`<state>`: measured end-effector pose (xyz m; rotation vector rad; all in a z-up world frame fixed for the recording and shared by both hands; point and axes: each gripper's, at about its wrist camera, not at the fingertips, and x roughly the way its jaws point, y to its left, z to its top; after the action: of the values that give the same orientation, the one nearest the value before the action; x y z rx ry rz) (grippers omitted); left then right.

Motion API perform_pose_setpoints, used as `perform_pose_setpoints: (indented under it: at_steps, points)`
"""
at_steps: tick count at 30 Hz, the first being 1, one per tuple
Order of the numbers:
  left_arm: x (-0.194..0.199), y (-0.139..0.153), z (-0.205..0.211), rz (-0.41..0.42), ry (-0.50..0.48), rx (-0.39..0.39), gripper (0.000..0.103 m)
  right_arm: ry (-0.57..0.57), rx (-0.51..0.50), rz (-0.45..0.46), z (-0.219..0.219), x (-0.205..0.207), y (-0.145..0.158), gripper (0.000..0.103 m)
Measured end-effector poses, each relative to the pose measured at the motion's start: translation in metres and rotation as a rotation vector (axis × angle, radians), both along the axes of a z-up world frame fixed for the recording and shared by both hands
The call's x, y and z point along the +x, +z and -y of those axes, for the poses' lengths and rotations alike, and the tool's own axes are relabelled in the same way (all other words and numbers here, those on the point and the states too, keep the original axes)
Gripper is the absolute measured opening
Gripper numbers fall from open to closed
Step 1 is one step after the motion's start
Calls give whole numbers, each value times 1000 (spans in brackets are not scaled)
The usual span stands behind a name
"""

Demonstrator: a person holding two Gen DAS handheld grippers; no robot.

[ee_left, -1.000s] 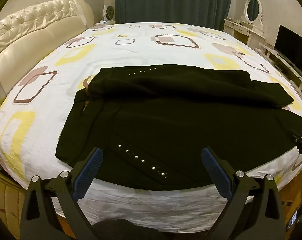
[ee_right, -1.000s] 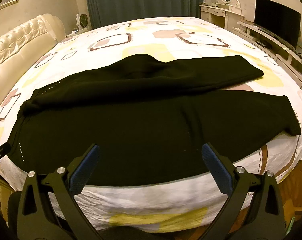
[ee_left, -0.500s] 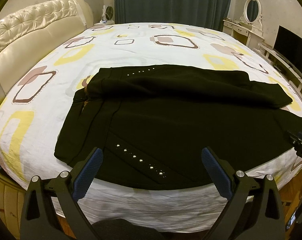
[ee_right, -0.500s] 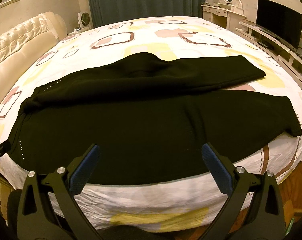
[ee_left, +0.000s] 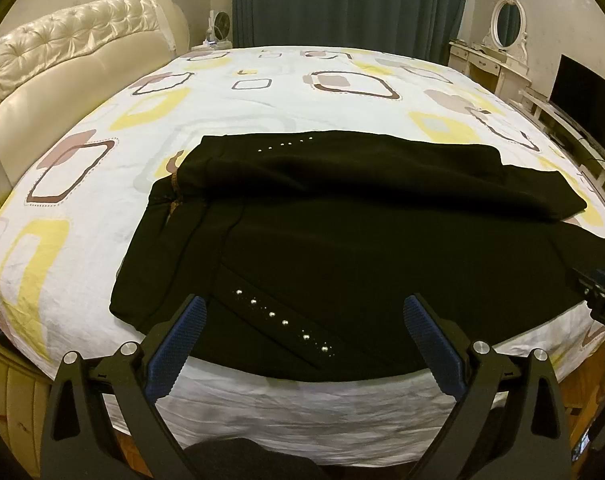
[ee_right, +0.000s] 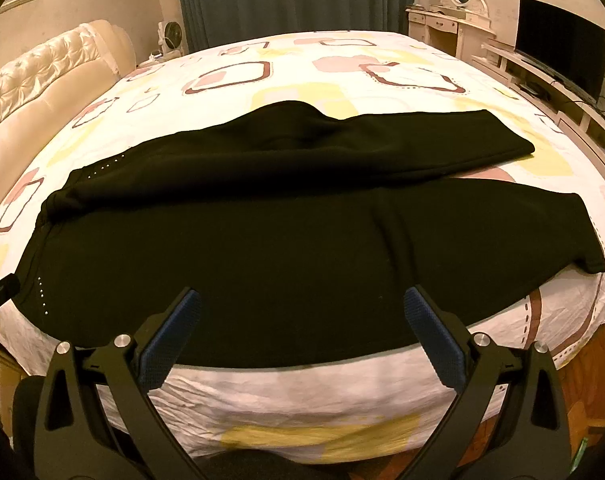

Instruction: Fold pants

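Note:
Black pants (ee_left: pixel 362 232) lie spread across the near part of the bed (ee_left: pixel 262 100), waist to the left, legs running right. The far leg is folded partly over the near one. A row of silver studs (ee_left: pixel 282 322) marks the near pocket. My left gripper (ee_left: pixel 304 308) hovers open above the near hem edge by the studs, holding nothing. In the right wrist view the same pants (ee_right: pixel 302 240) fill the middle, leg ends at right. My right gripper (ee_right: pixel 300 300) is open over the near edge of the near leg, empty.
The bed sheet (ee_right: pixel 302 400) hangs over the near side. A cream tufted headboard (ee_left: pixel 62 64) stands at left. A white dresser with a mirror (ee_left: pixel 498 52) and a dark TV (ee_right: pixel 558 60) on a low shelf are at right. Dark curtains (ee_left: pixel 342 0) hang behind.
Both grippers have shifted slightly, keeping their wide-open stance. The pants have not moved.

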<state>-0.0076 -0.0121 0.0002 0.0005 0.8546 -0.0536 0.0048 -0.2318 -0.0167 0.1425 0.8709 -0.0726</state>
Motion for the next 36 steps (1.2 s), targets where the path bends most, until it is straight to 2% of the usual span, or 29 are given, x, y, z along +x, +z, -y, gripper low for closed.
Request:
perform_pose_setpoints:
  at_steps: [36]
  points:
    - [0, -1, -2, 5, -2, 4, 99, 17, 1, -18, -2, 3, -10, 101]
